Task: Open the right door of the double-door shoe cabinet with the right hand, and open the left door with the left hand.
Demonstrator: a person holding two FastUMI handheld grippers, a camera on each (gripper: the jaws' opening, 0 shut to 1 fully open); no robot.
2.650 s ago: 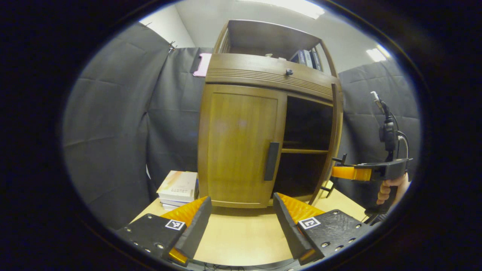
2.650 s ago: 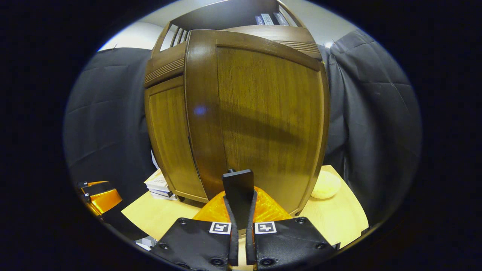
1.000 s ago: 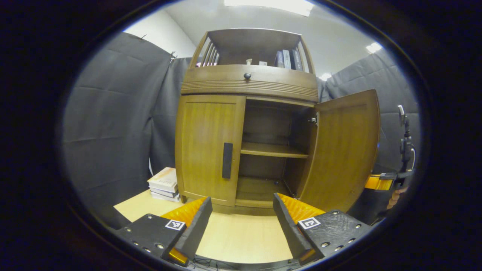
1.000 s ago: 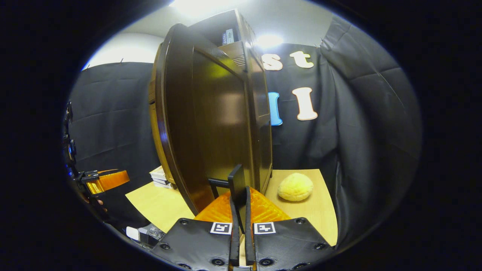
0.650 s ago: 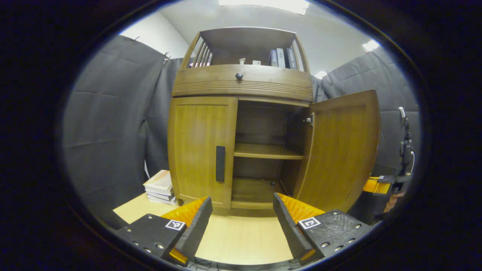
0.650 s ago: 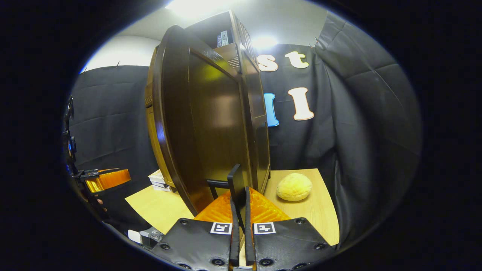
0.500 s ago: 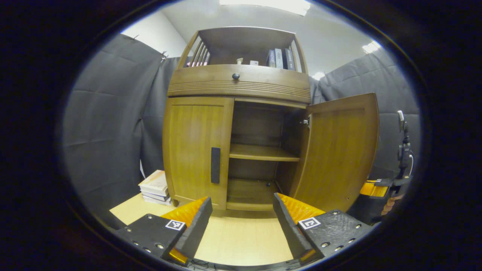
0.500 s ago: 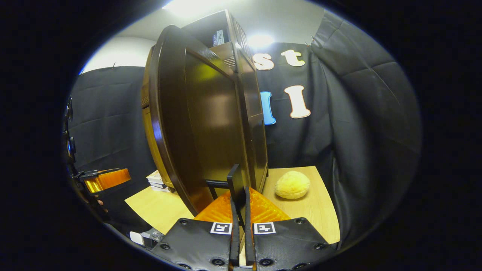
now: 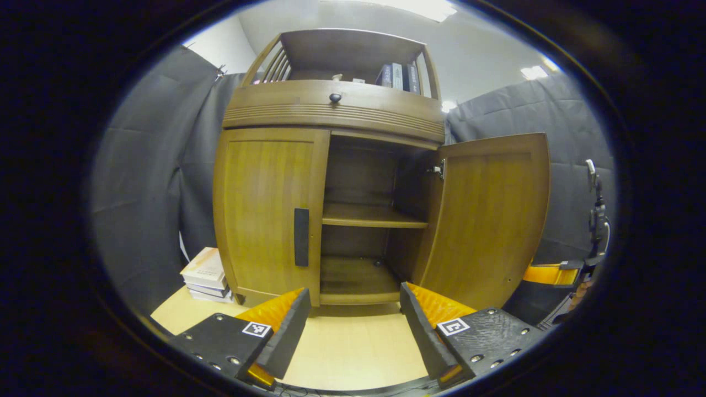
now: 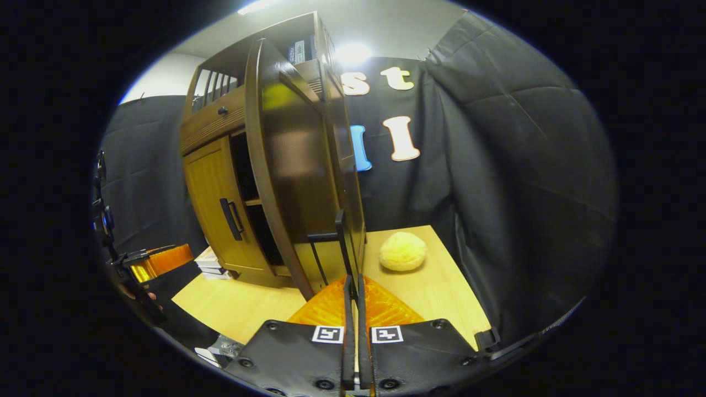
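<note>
- Right tongs [image 10: 351,282] clenched, seemingly pinching the lower end of the right door handle [image 10: 339,238], which runs edge-on straight ahead of the tips.
- Right door [image 10: 292,165] swung from barely ajar a few seconds back to wide open now, standing roughly square to the cabinet front [image 9: 331,110]. First half of the task judged done.
- Left tongs [image 9: 354,291] released, jaws spread wide, gripping nothing, hovering low over the desk [image 9: 353,353].
- Drifted rightward across the cabinet front over the last second, so the left door handle [image 9: 301,237] now sits ahead and up-left of the tips, well apart.
- Left door [image 9: 265,209] still closed, flush with the frame; next comes the reach for its handle.
- Open shelves and bare desk straight ahead of the left tongs; nothing between tips and handle.
- Stack of books [image 9: 204,273] farther left, just beside the cabinet's left side; probably near the left door's swing path.
- Yellow round lump [image 10: 402,251] ahead-right of the right tongs, behind the opened door.
</note>
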